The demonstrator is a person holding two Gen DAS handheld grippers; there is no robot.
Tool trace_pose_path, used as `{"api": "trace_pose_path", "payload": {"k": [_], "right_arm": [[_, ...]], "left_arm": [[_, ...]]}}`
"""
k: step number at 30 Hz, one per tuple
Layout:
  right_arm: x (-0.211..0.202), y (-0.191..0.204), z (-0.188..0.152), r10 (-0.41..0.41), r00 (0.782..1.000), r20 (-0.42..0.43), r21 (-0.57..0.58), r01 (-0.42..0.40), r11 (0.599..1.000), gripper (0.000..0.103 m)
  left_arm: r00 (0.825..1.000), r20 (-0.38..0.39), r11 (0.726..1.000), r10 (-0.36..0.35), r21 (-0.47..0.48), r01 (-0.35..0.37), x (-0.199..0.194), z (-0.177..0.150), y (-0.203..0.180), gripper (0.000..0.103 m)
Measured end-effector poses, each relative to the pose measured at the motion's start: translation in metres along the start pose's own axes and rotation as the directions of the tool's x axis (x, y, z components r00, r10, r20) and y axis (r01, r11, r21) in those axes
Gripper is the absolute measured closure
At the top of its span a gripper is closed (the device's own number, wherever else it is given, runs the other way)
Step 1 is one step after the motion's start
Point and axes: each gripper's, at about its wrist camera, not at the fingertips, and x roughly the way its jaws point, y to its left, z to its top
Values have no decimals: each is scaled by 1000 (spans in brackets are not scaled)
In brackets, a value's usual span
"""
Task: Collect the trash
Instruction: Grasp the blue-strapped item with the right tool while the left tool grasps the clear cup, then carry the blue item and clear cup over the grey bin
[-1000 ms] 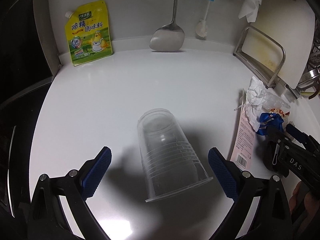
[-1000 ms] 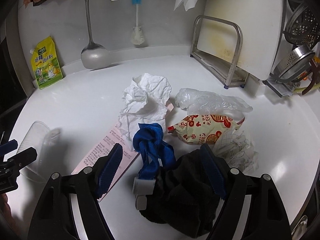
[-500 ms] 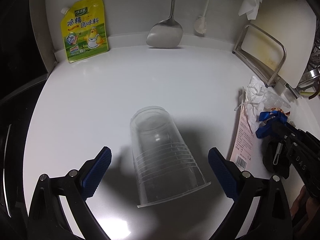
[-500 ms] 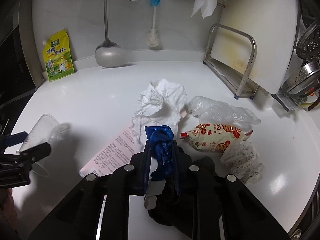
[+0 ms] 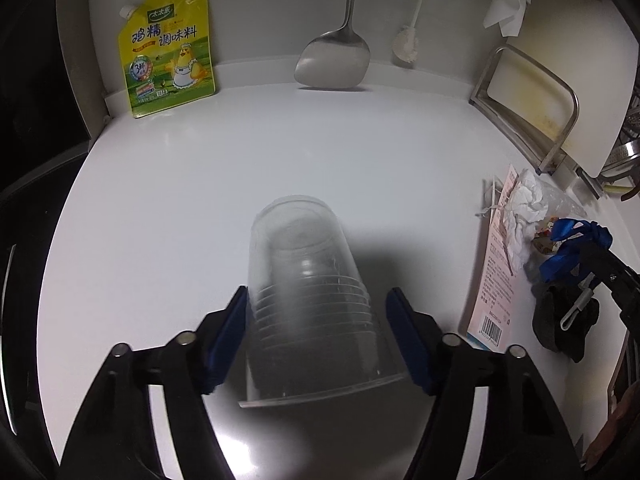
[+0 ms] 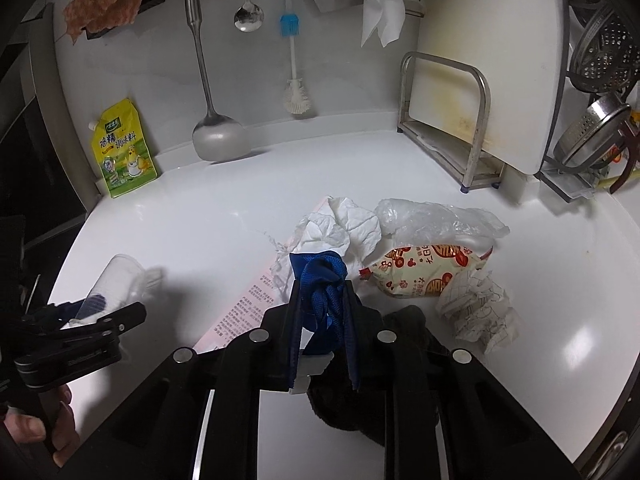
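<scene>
A clear plastic cup (image 5: 308, 300) lies on its side on the white counter (image 5: 248, 152). My left gripper (image 5: 318, 312) has closed on it, both blue pads against its sides. My right gripper (image 6: 322, 300) is shut on a knotted blue strap (image 6: 322, 284) attached to a black cloth item (image 6: 404, 344), lifted slightly. Nearby lie crumpled white tissue (image 6: 340, 228), a pink paper sheet (image 6: 248, 304), a clear plastic bag (image 6: 436, 216), a red-printed snack wrapper (image 6: 428, 272) and crumpled printed paper (image 6: 480, 308). The cup also shows in the right wrist view (image 6: 116, 280).
A yellow seasoning pouch (image 5: 168, 44) leans on the back wall beside a hanging steel spatula (image 5: 334, 60) and a brush (image 5: 408, 36). A cutting board in a metal rack (image 5: 532, 96) stands at the right, with strainers (image 6: 592, 128) beyond. The counter edge drops off at left.
My left gripper closed from wide open onto the cup. My right gripper, shut on the blue strap half a second ago, has raised it and drawn back a little.
</scene>
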Motion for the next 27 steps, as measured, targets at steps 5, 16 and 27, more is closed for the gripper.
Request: {"api": "trace_pose_path", "payload": {"k": [5,16,27], "right_arm": [[-8,-2,-6,4,1000,-1,25,-4,1000,85],[-38,-5,-14,5,1000,10,71,-6,997,85],[-81,-15,-28,-4,999,34,102,0,995,85]], "left_arm": [[1000,10,1000,-4,2,4,-4,2,-1,41],[999,49,998,-2,62,-1,-35,7,-7,48],[996,84,995,-8,95,0,-61,9,-18,48]]}}
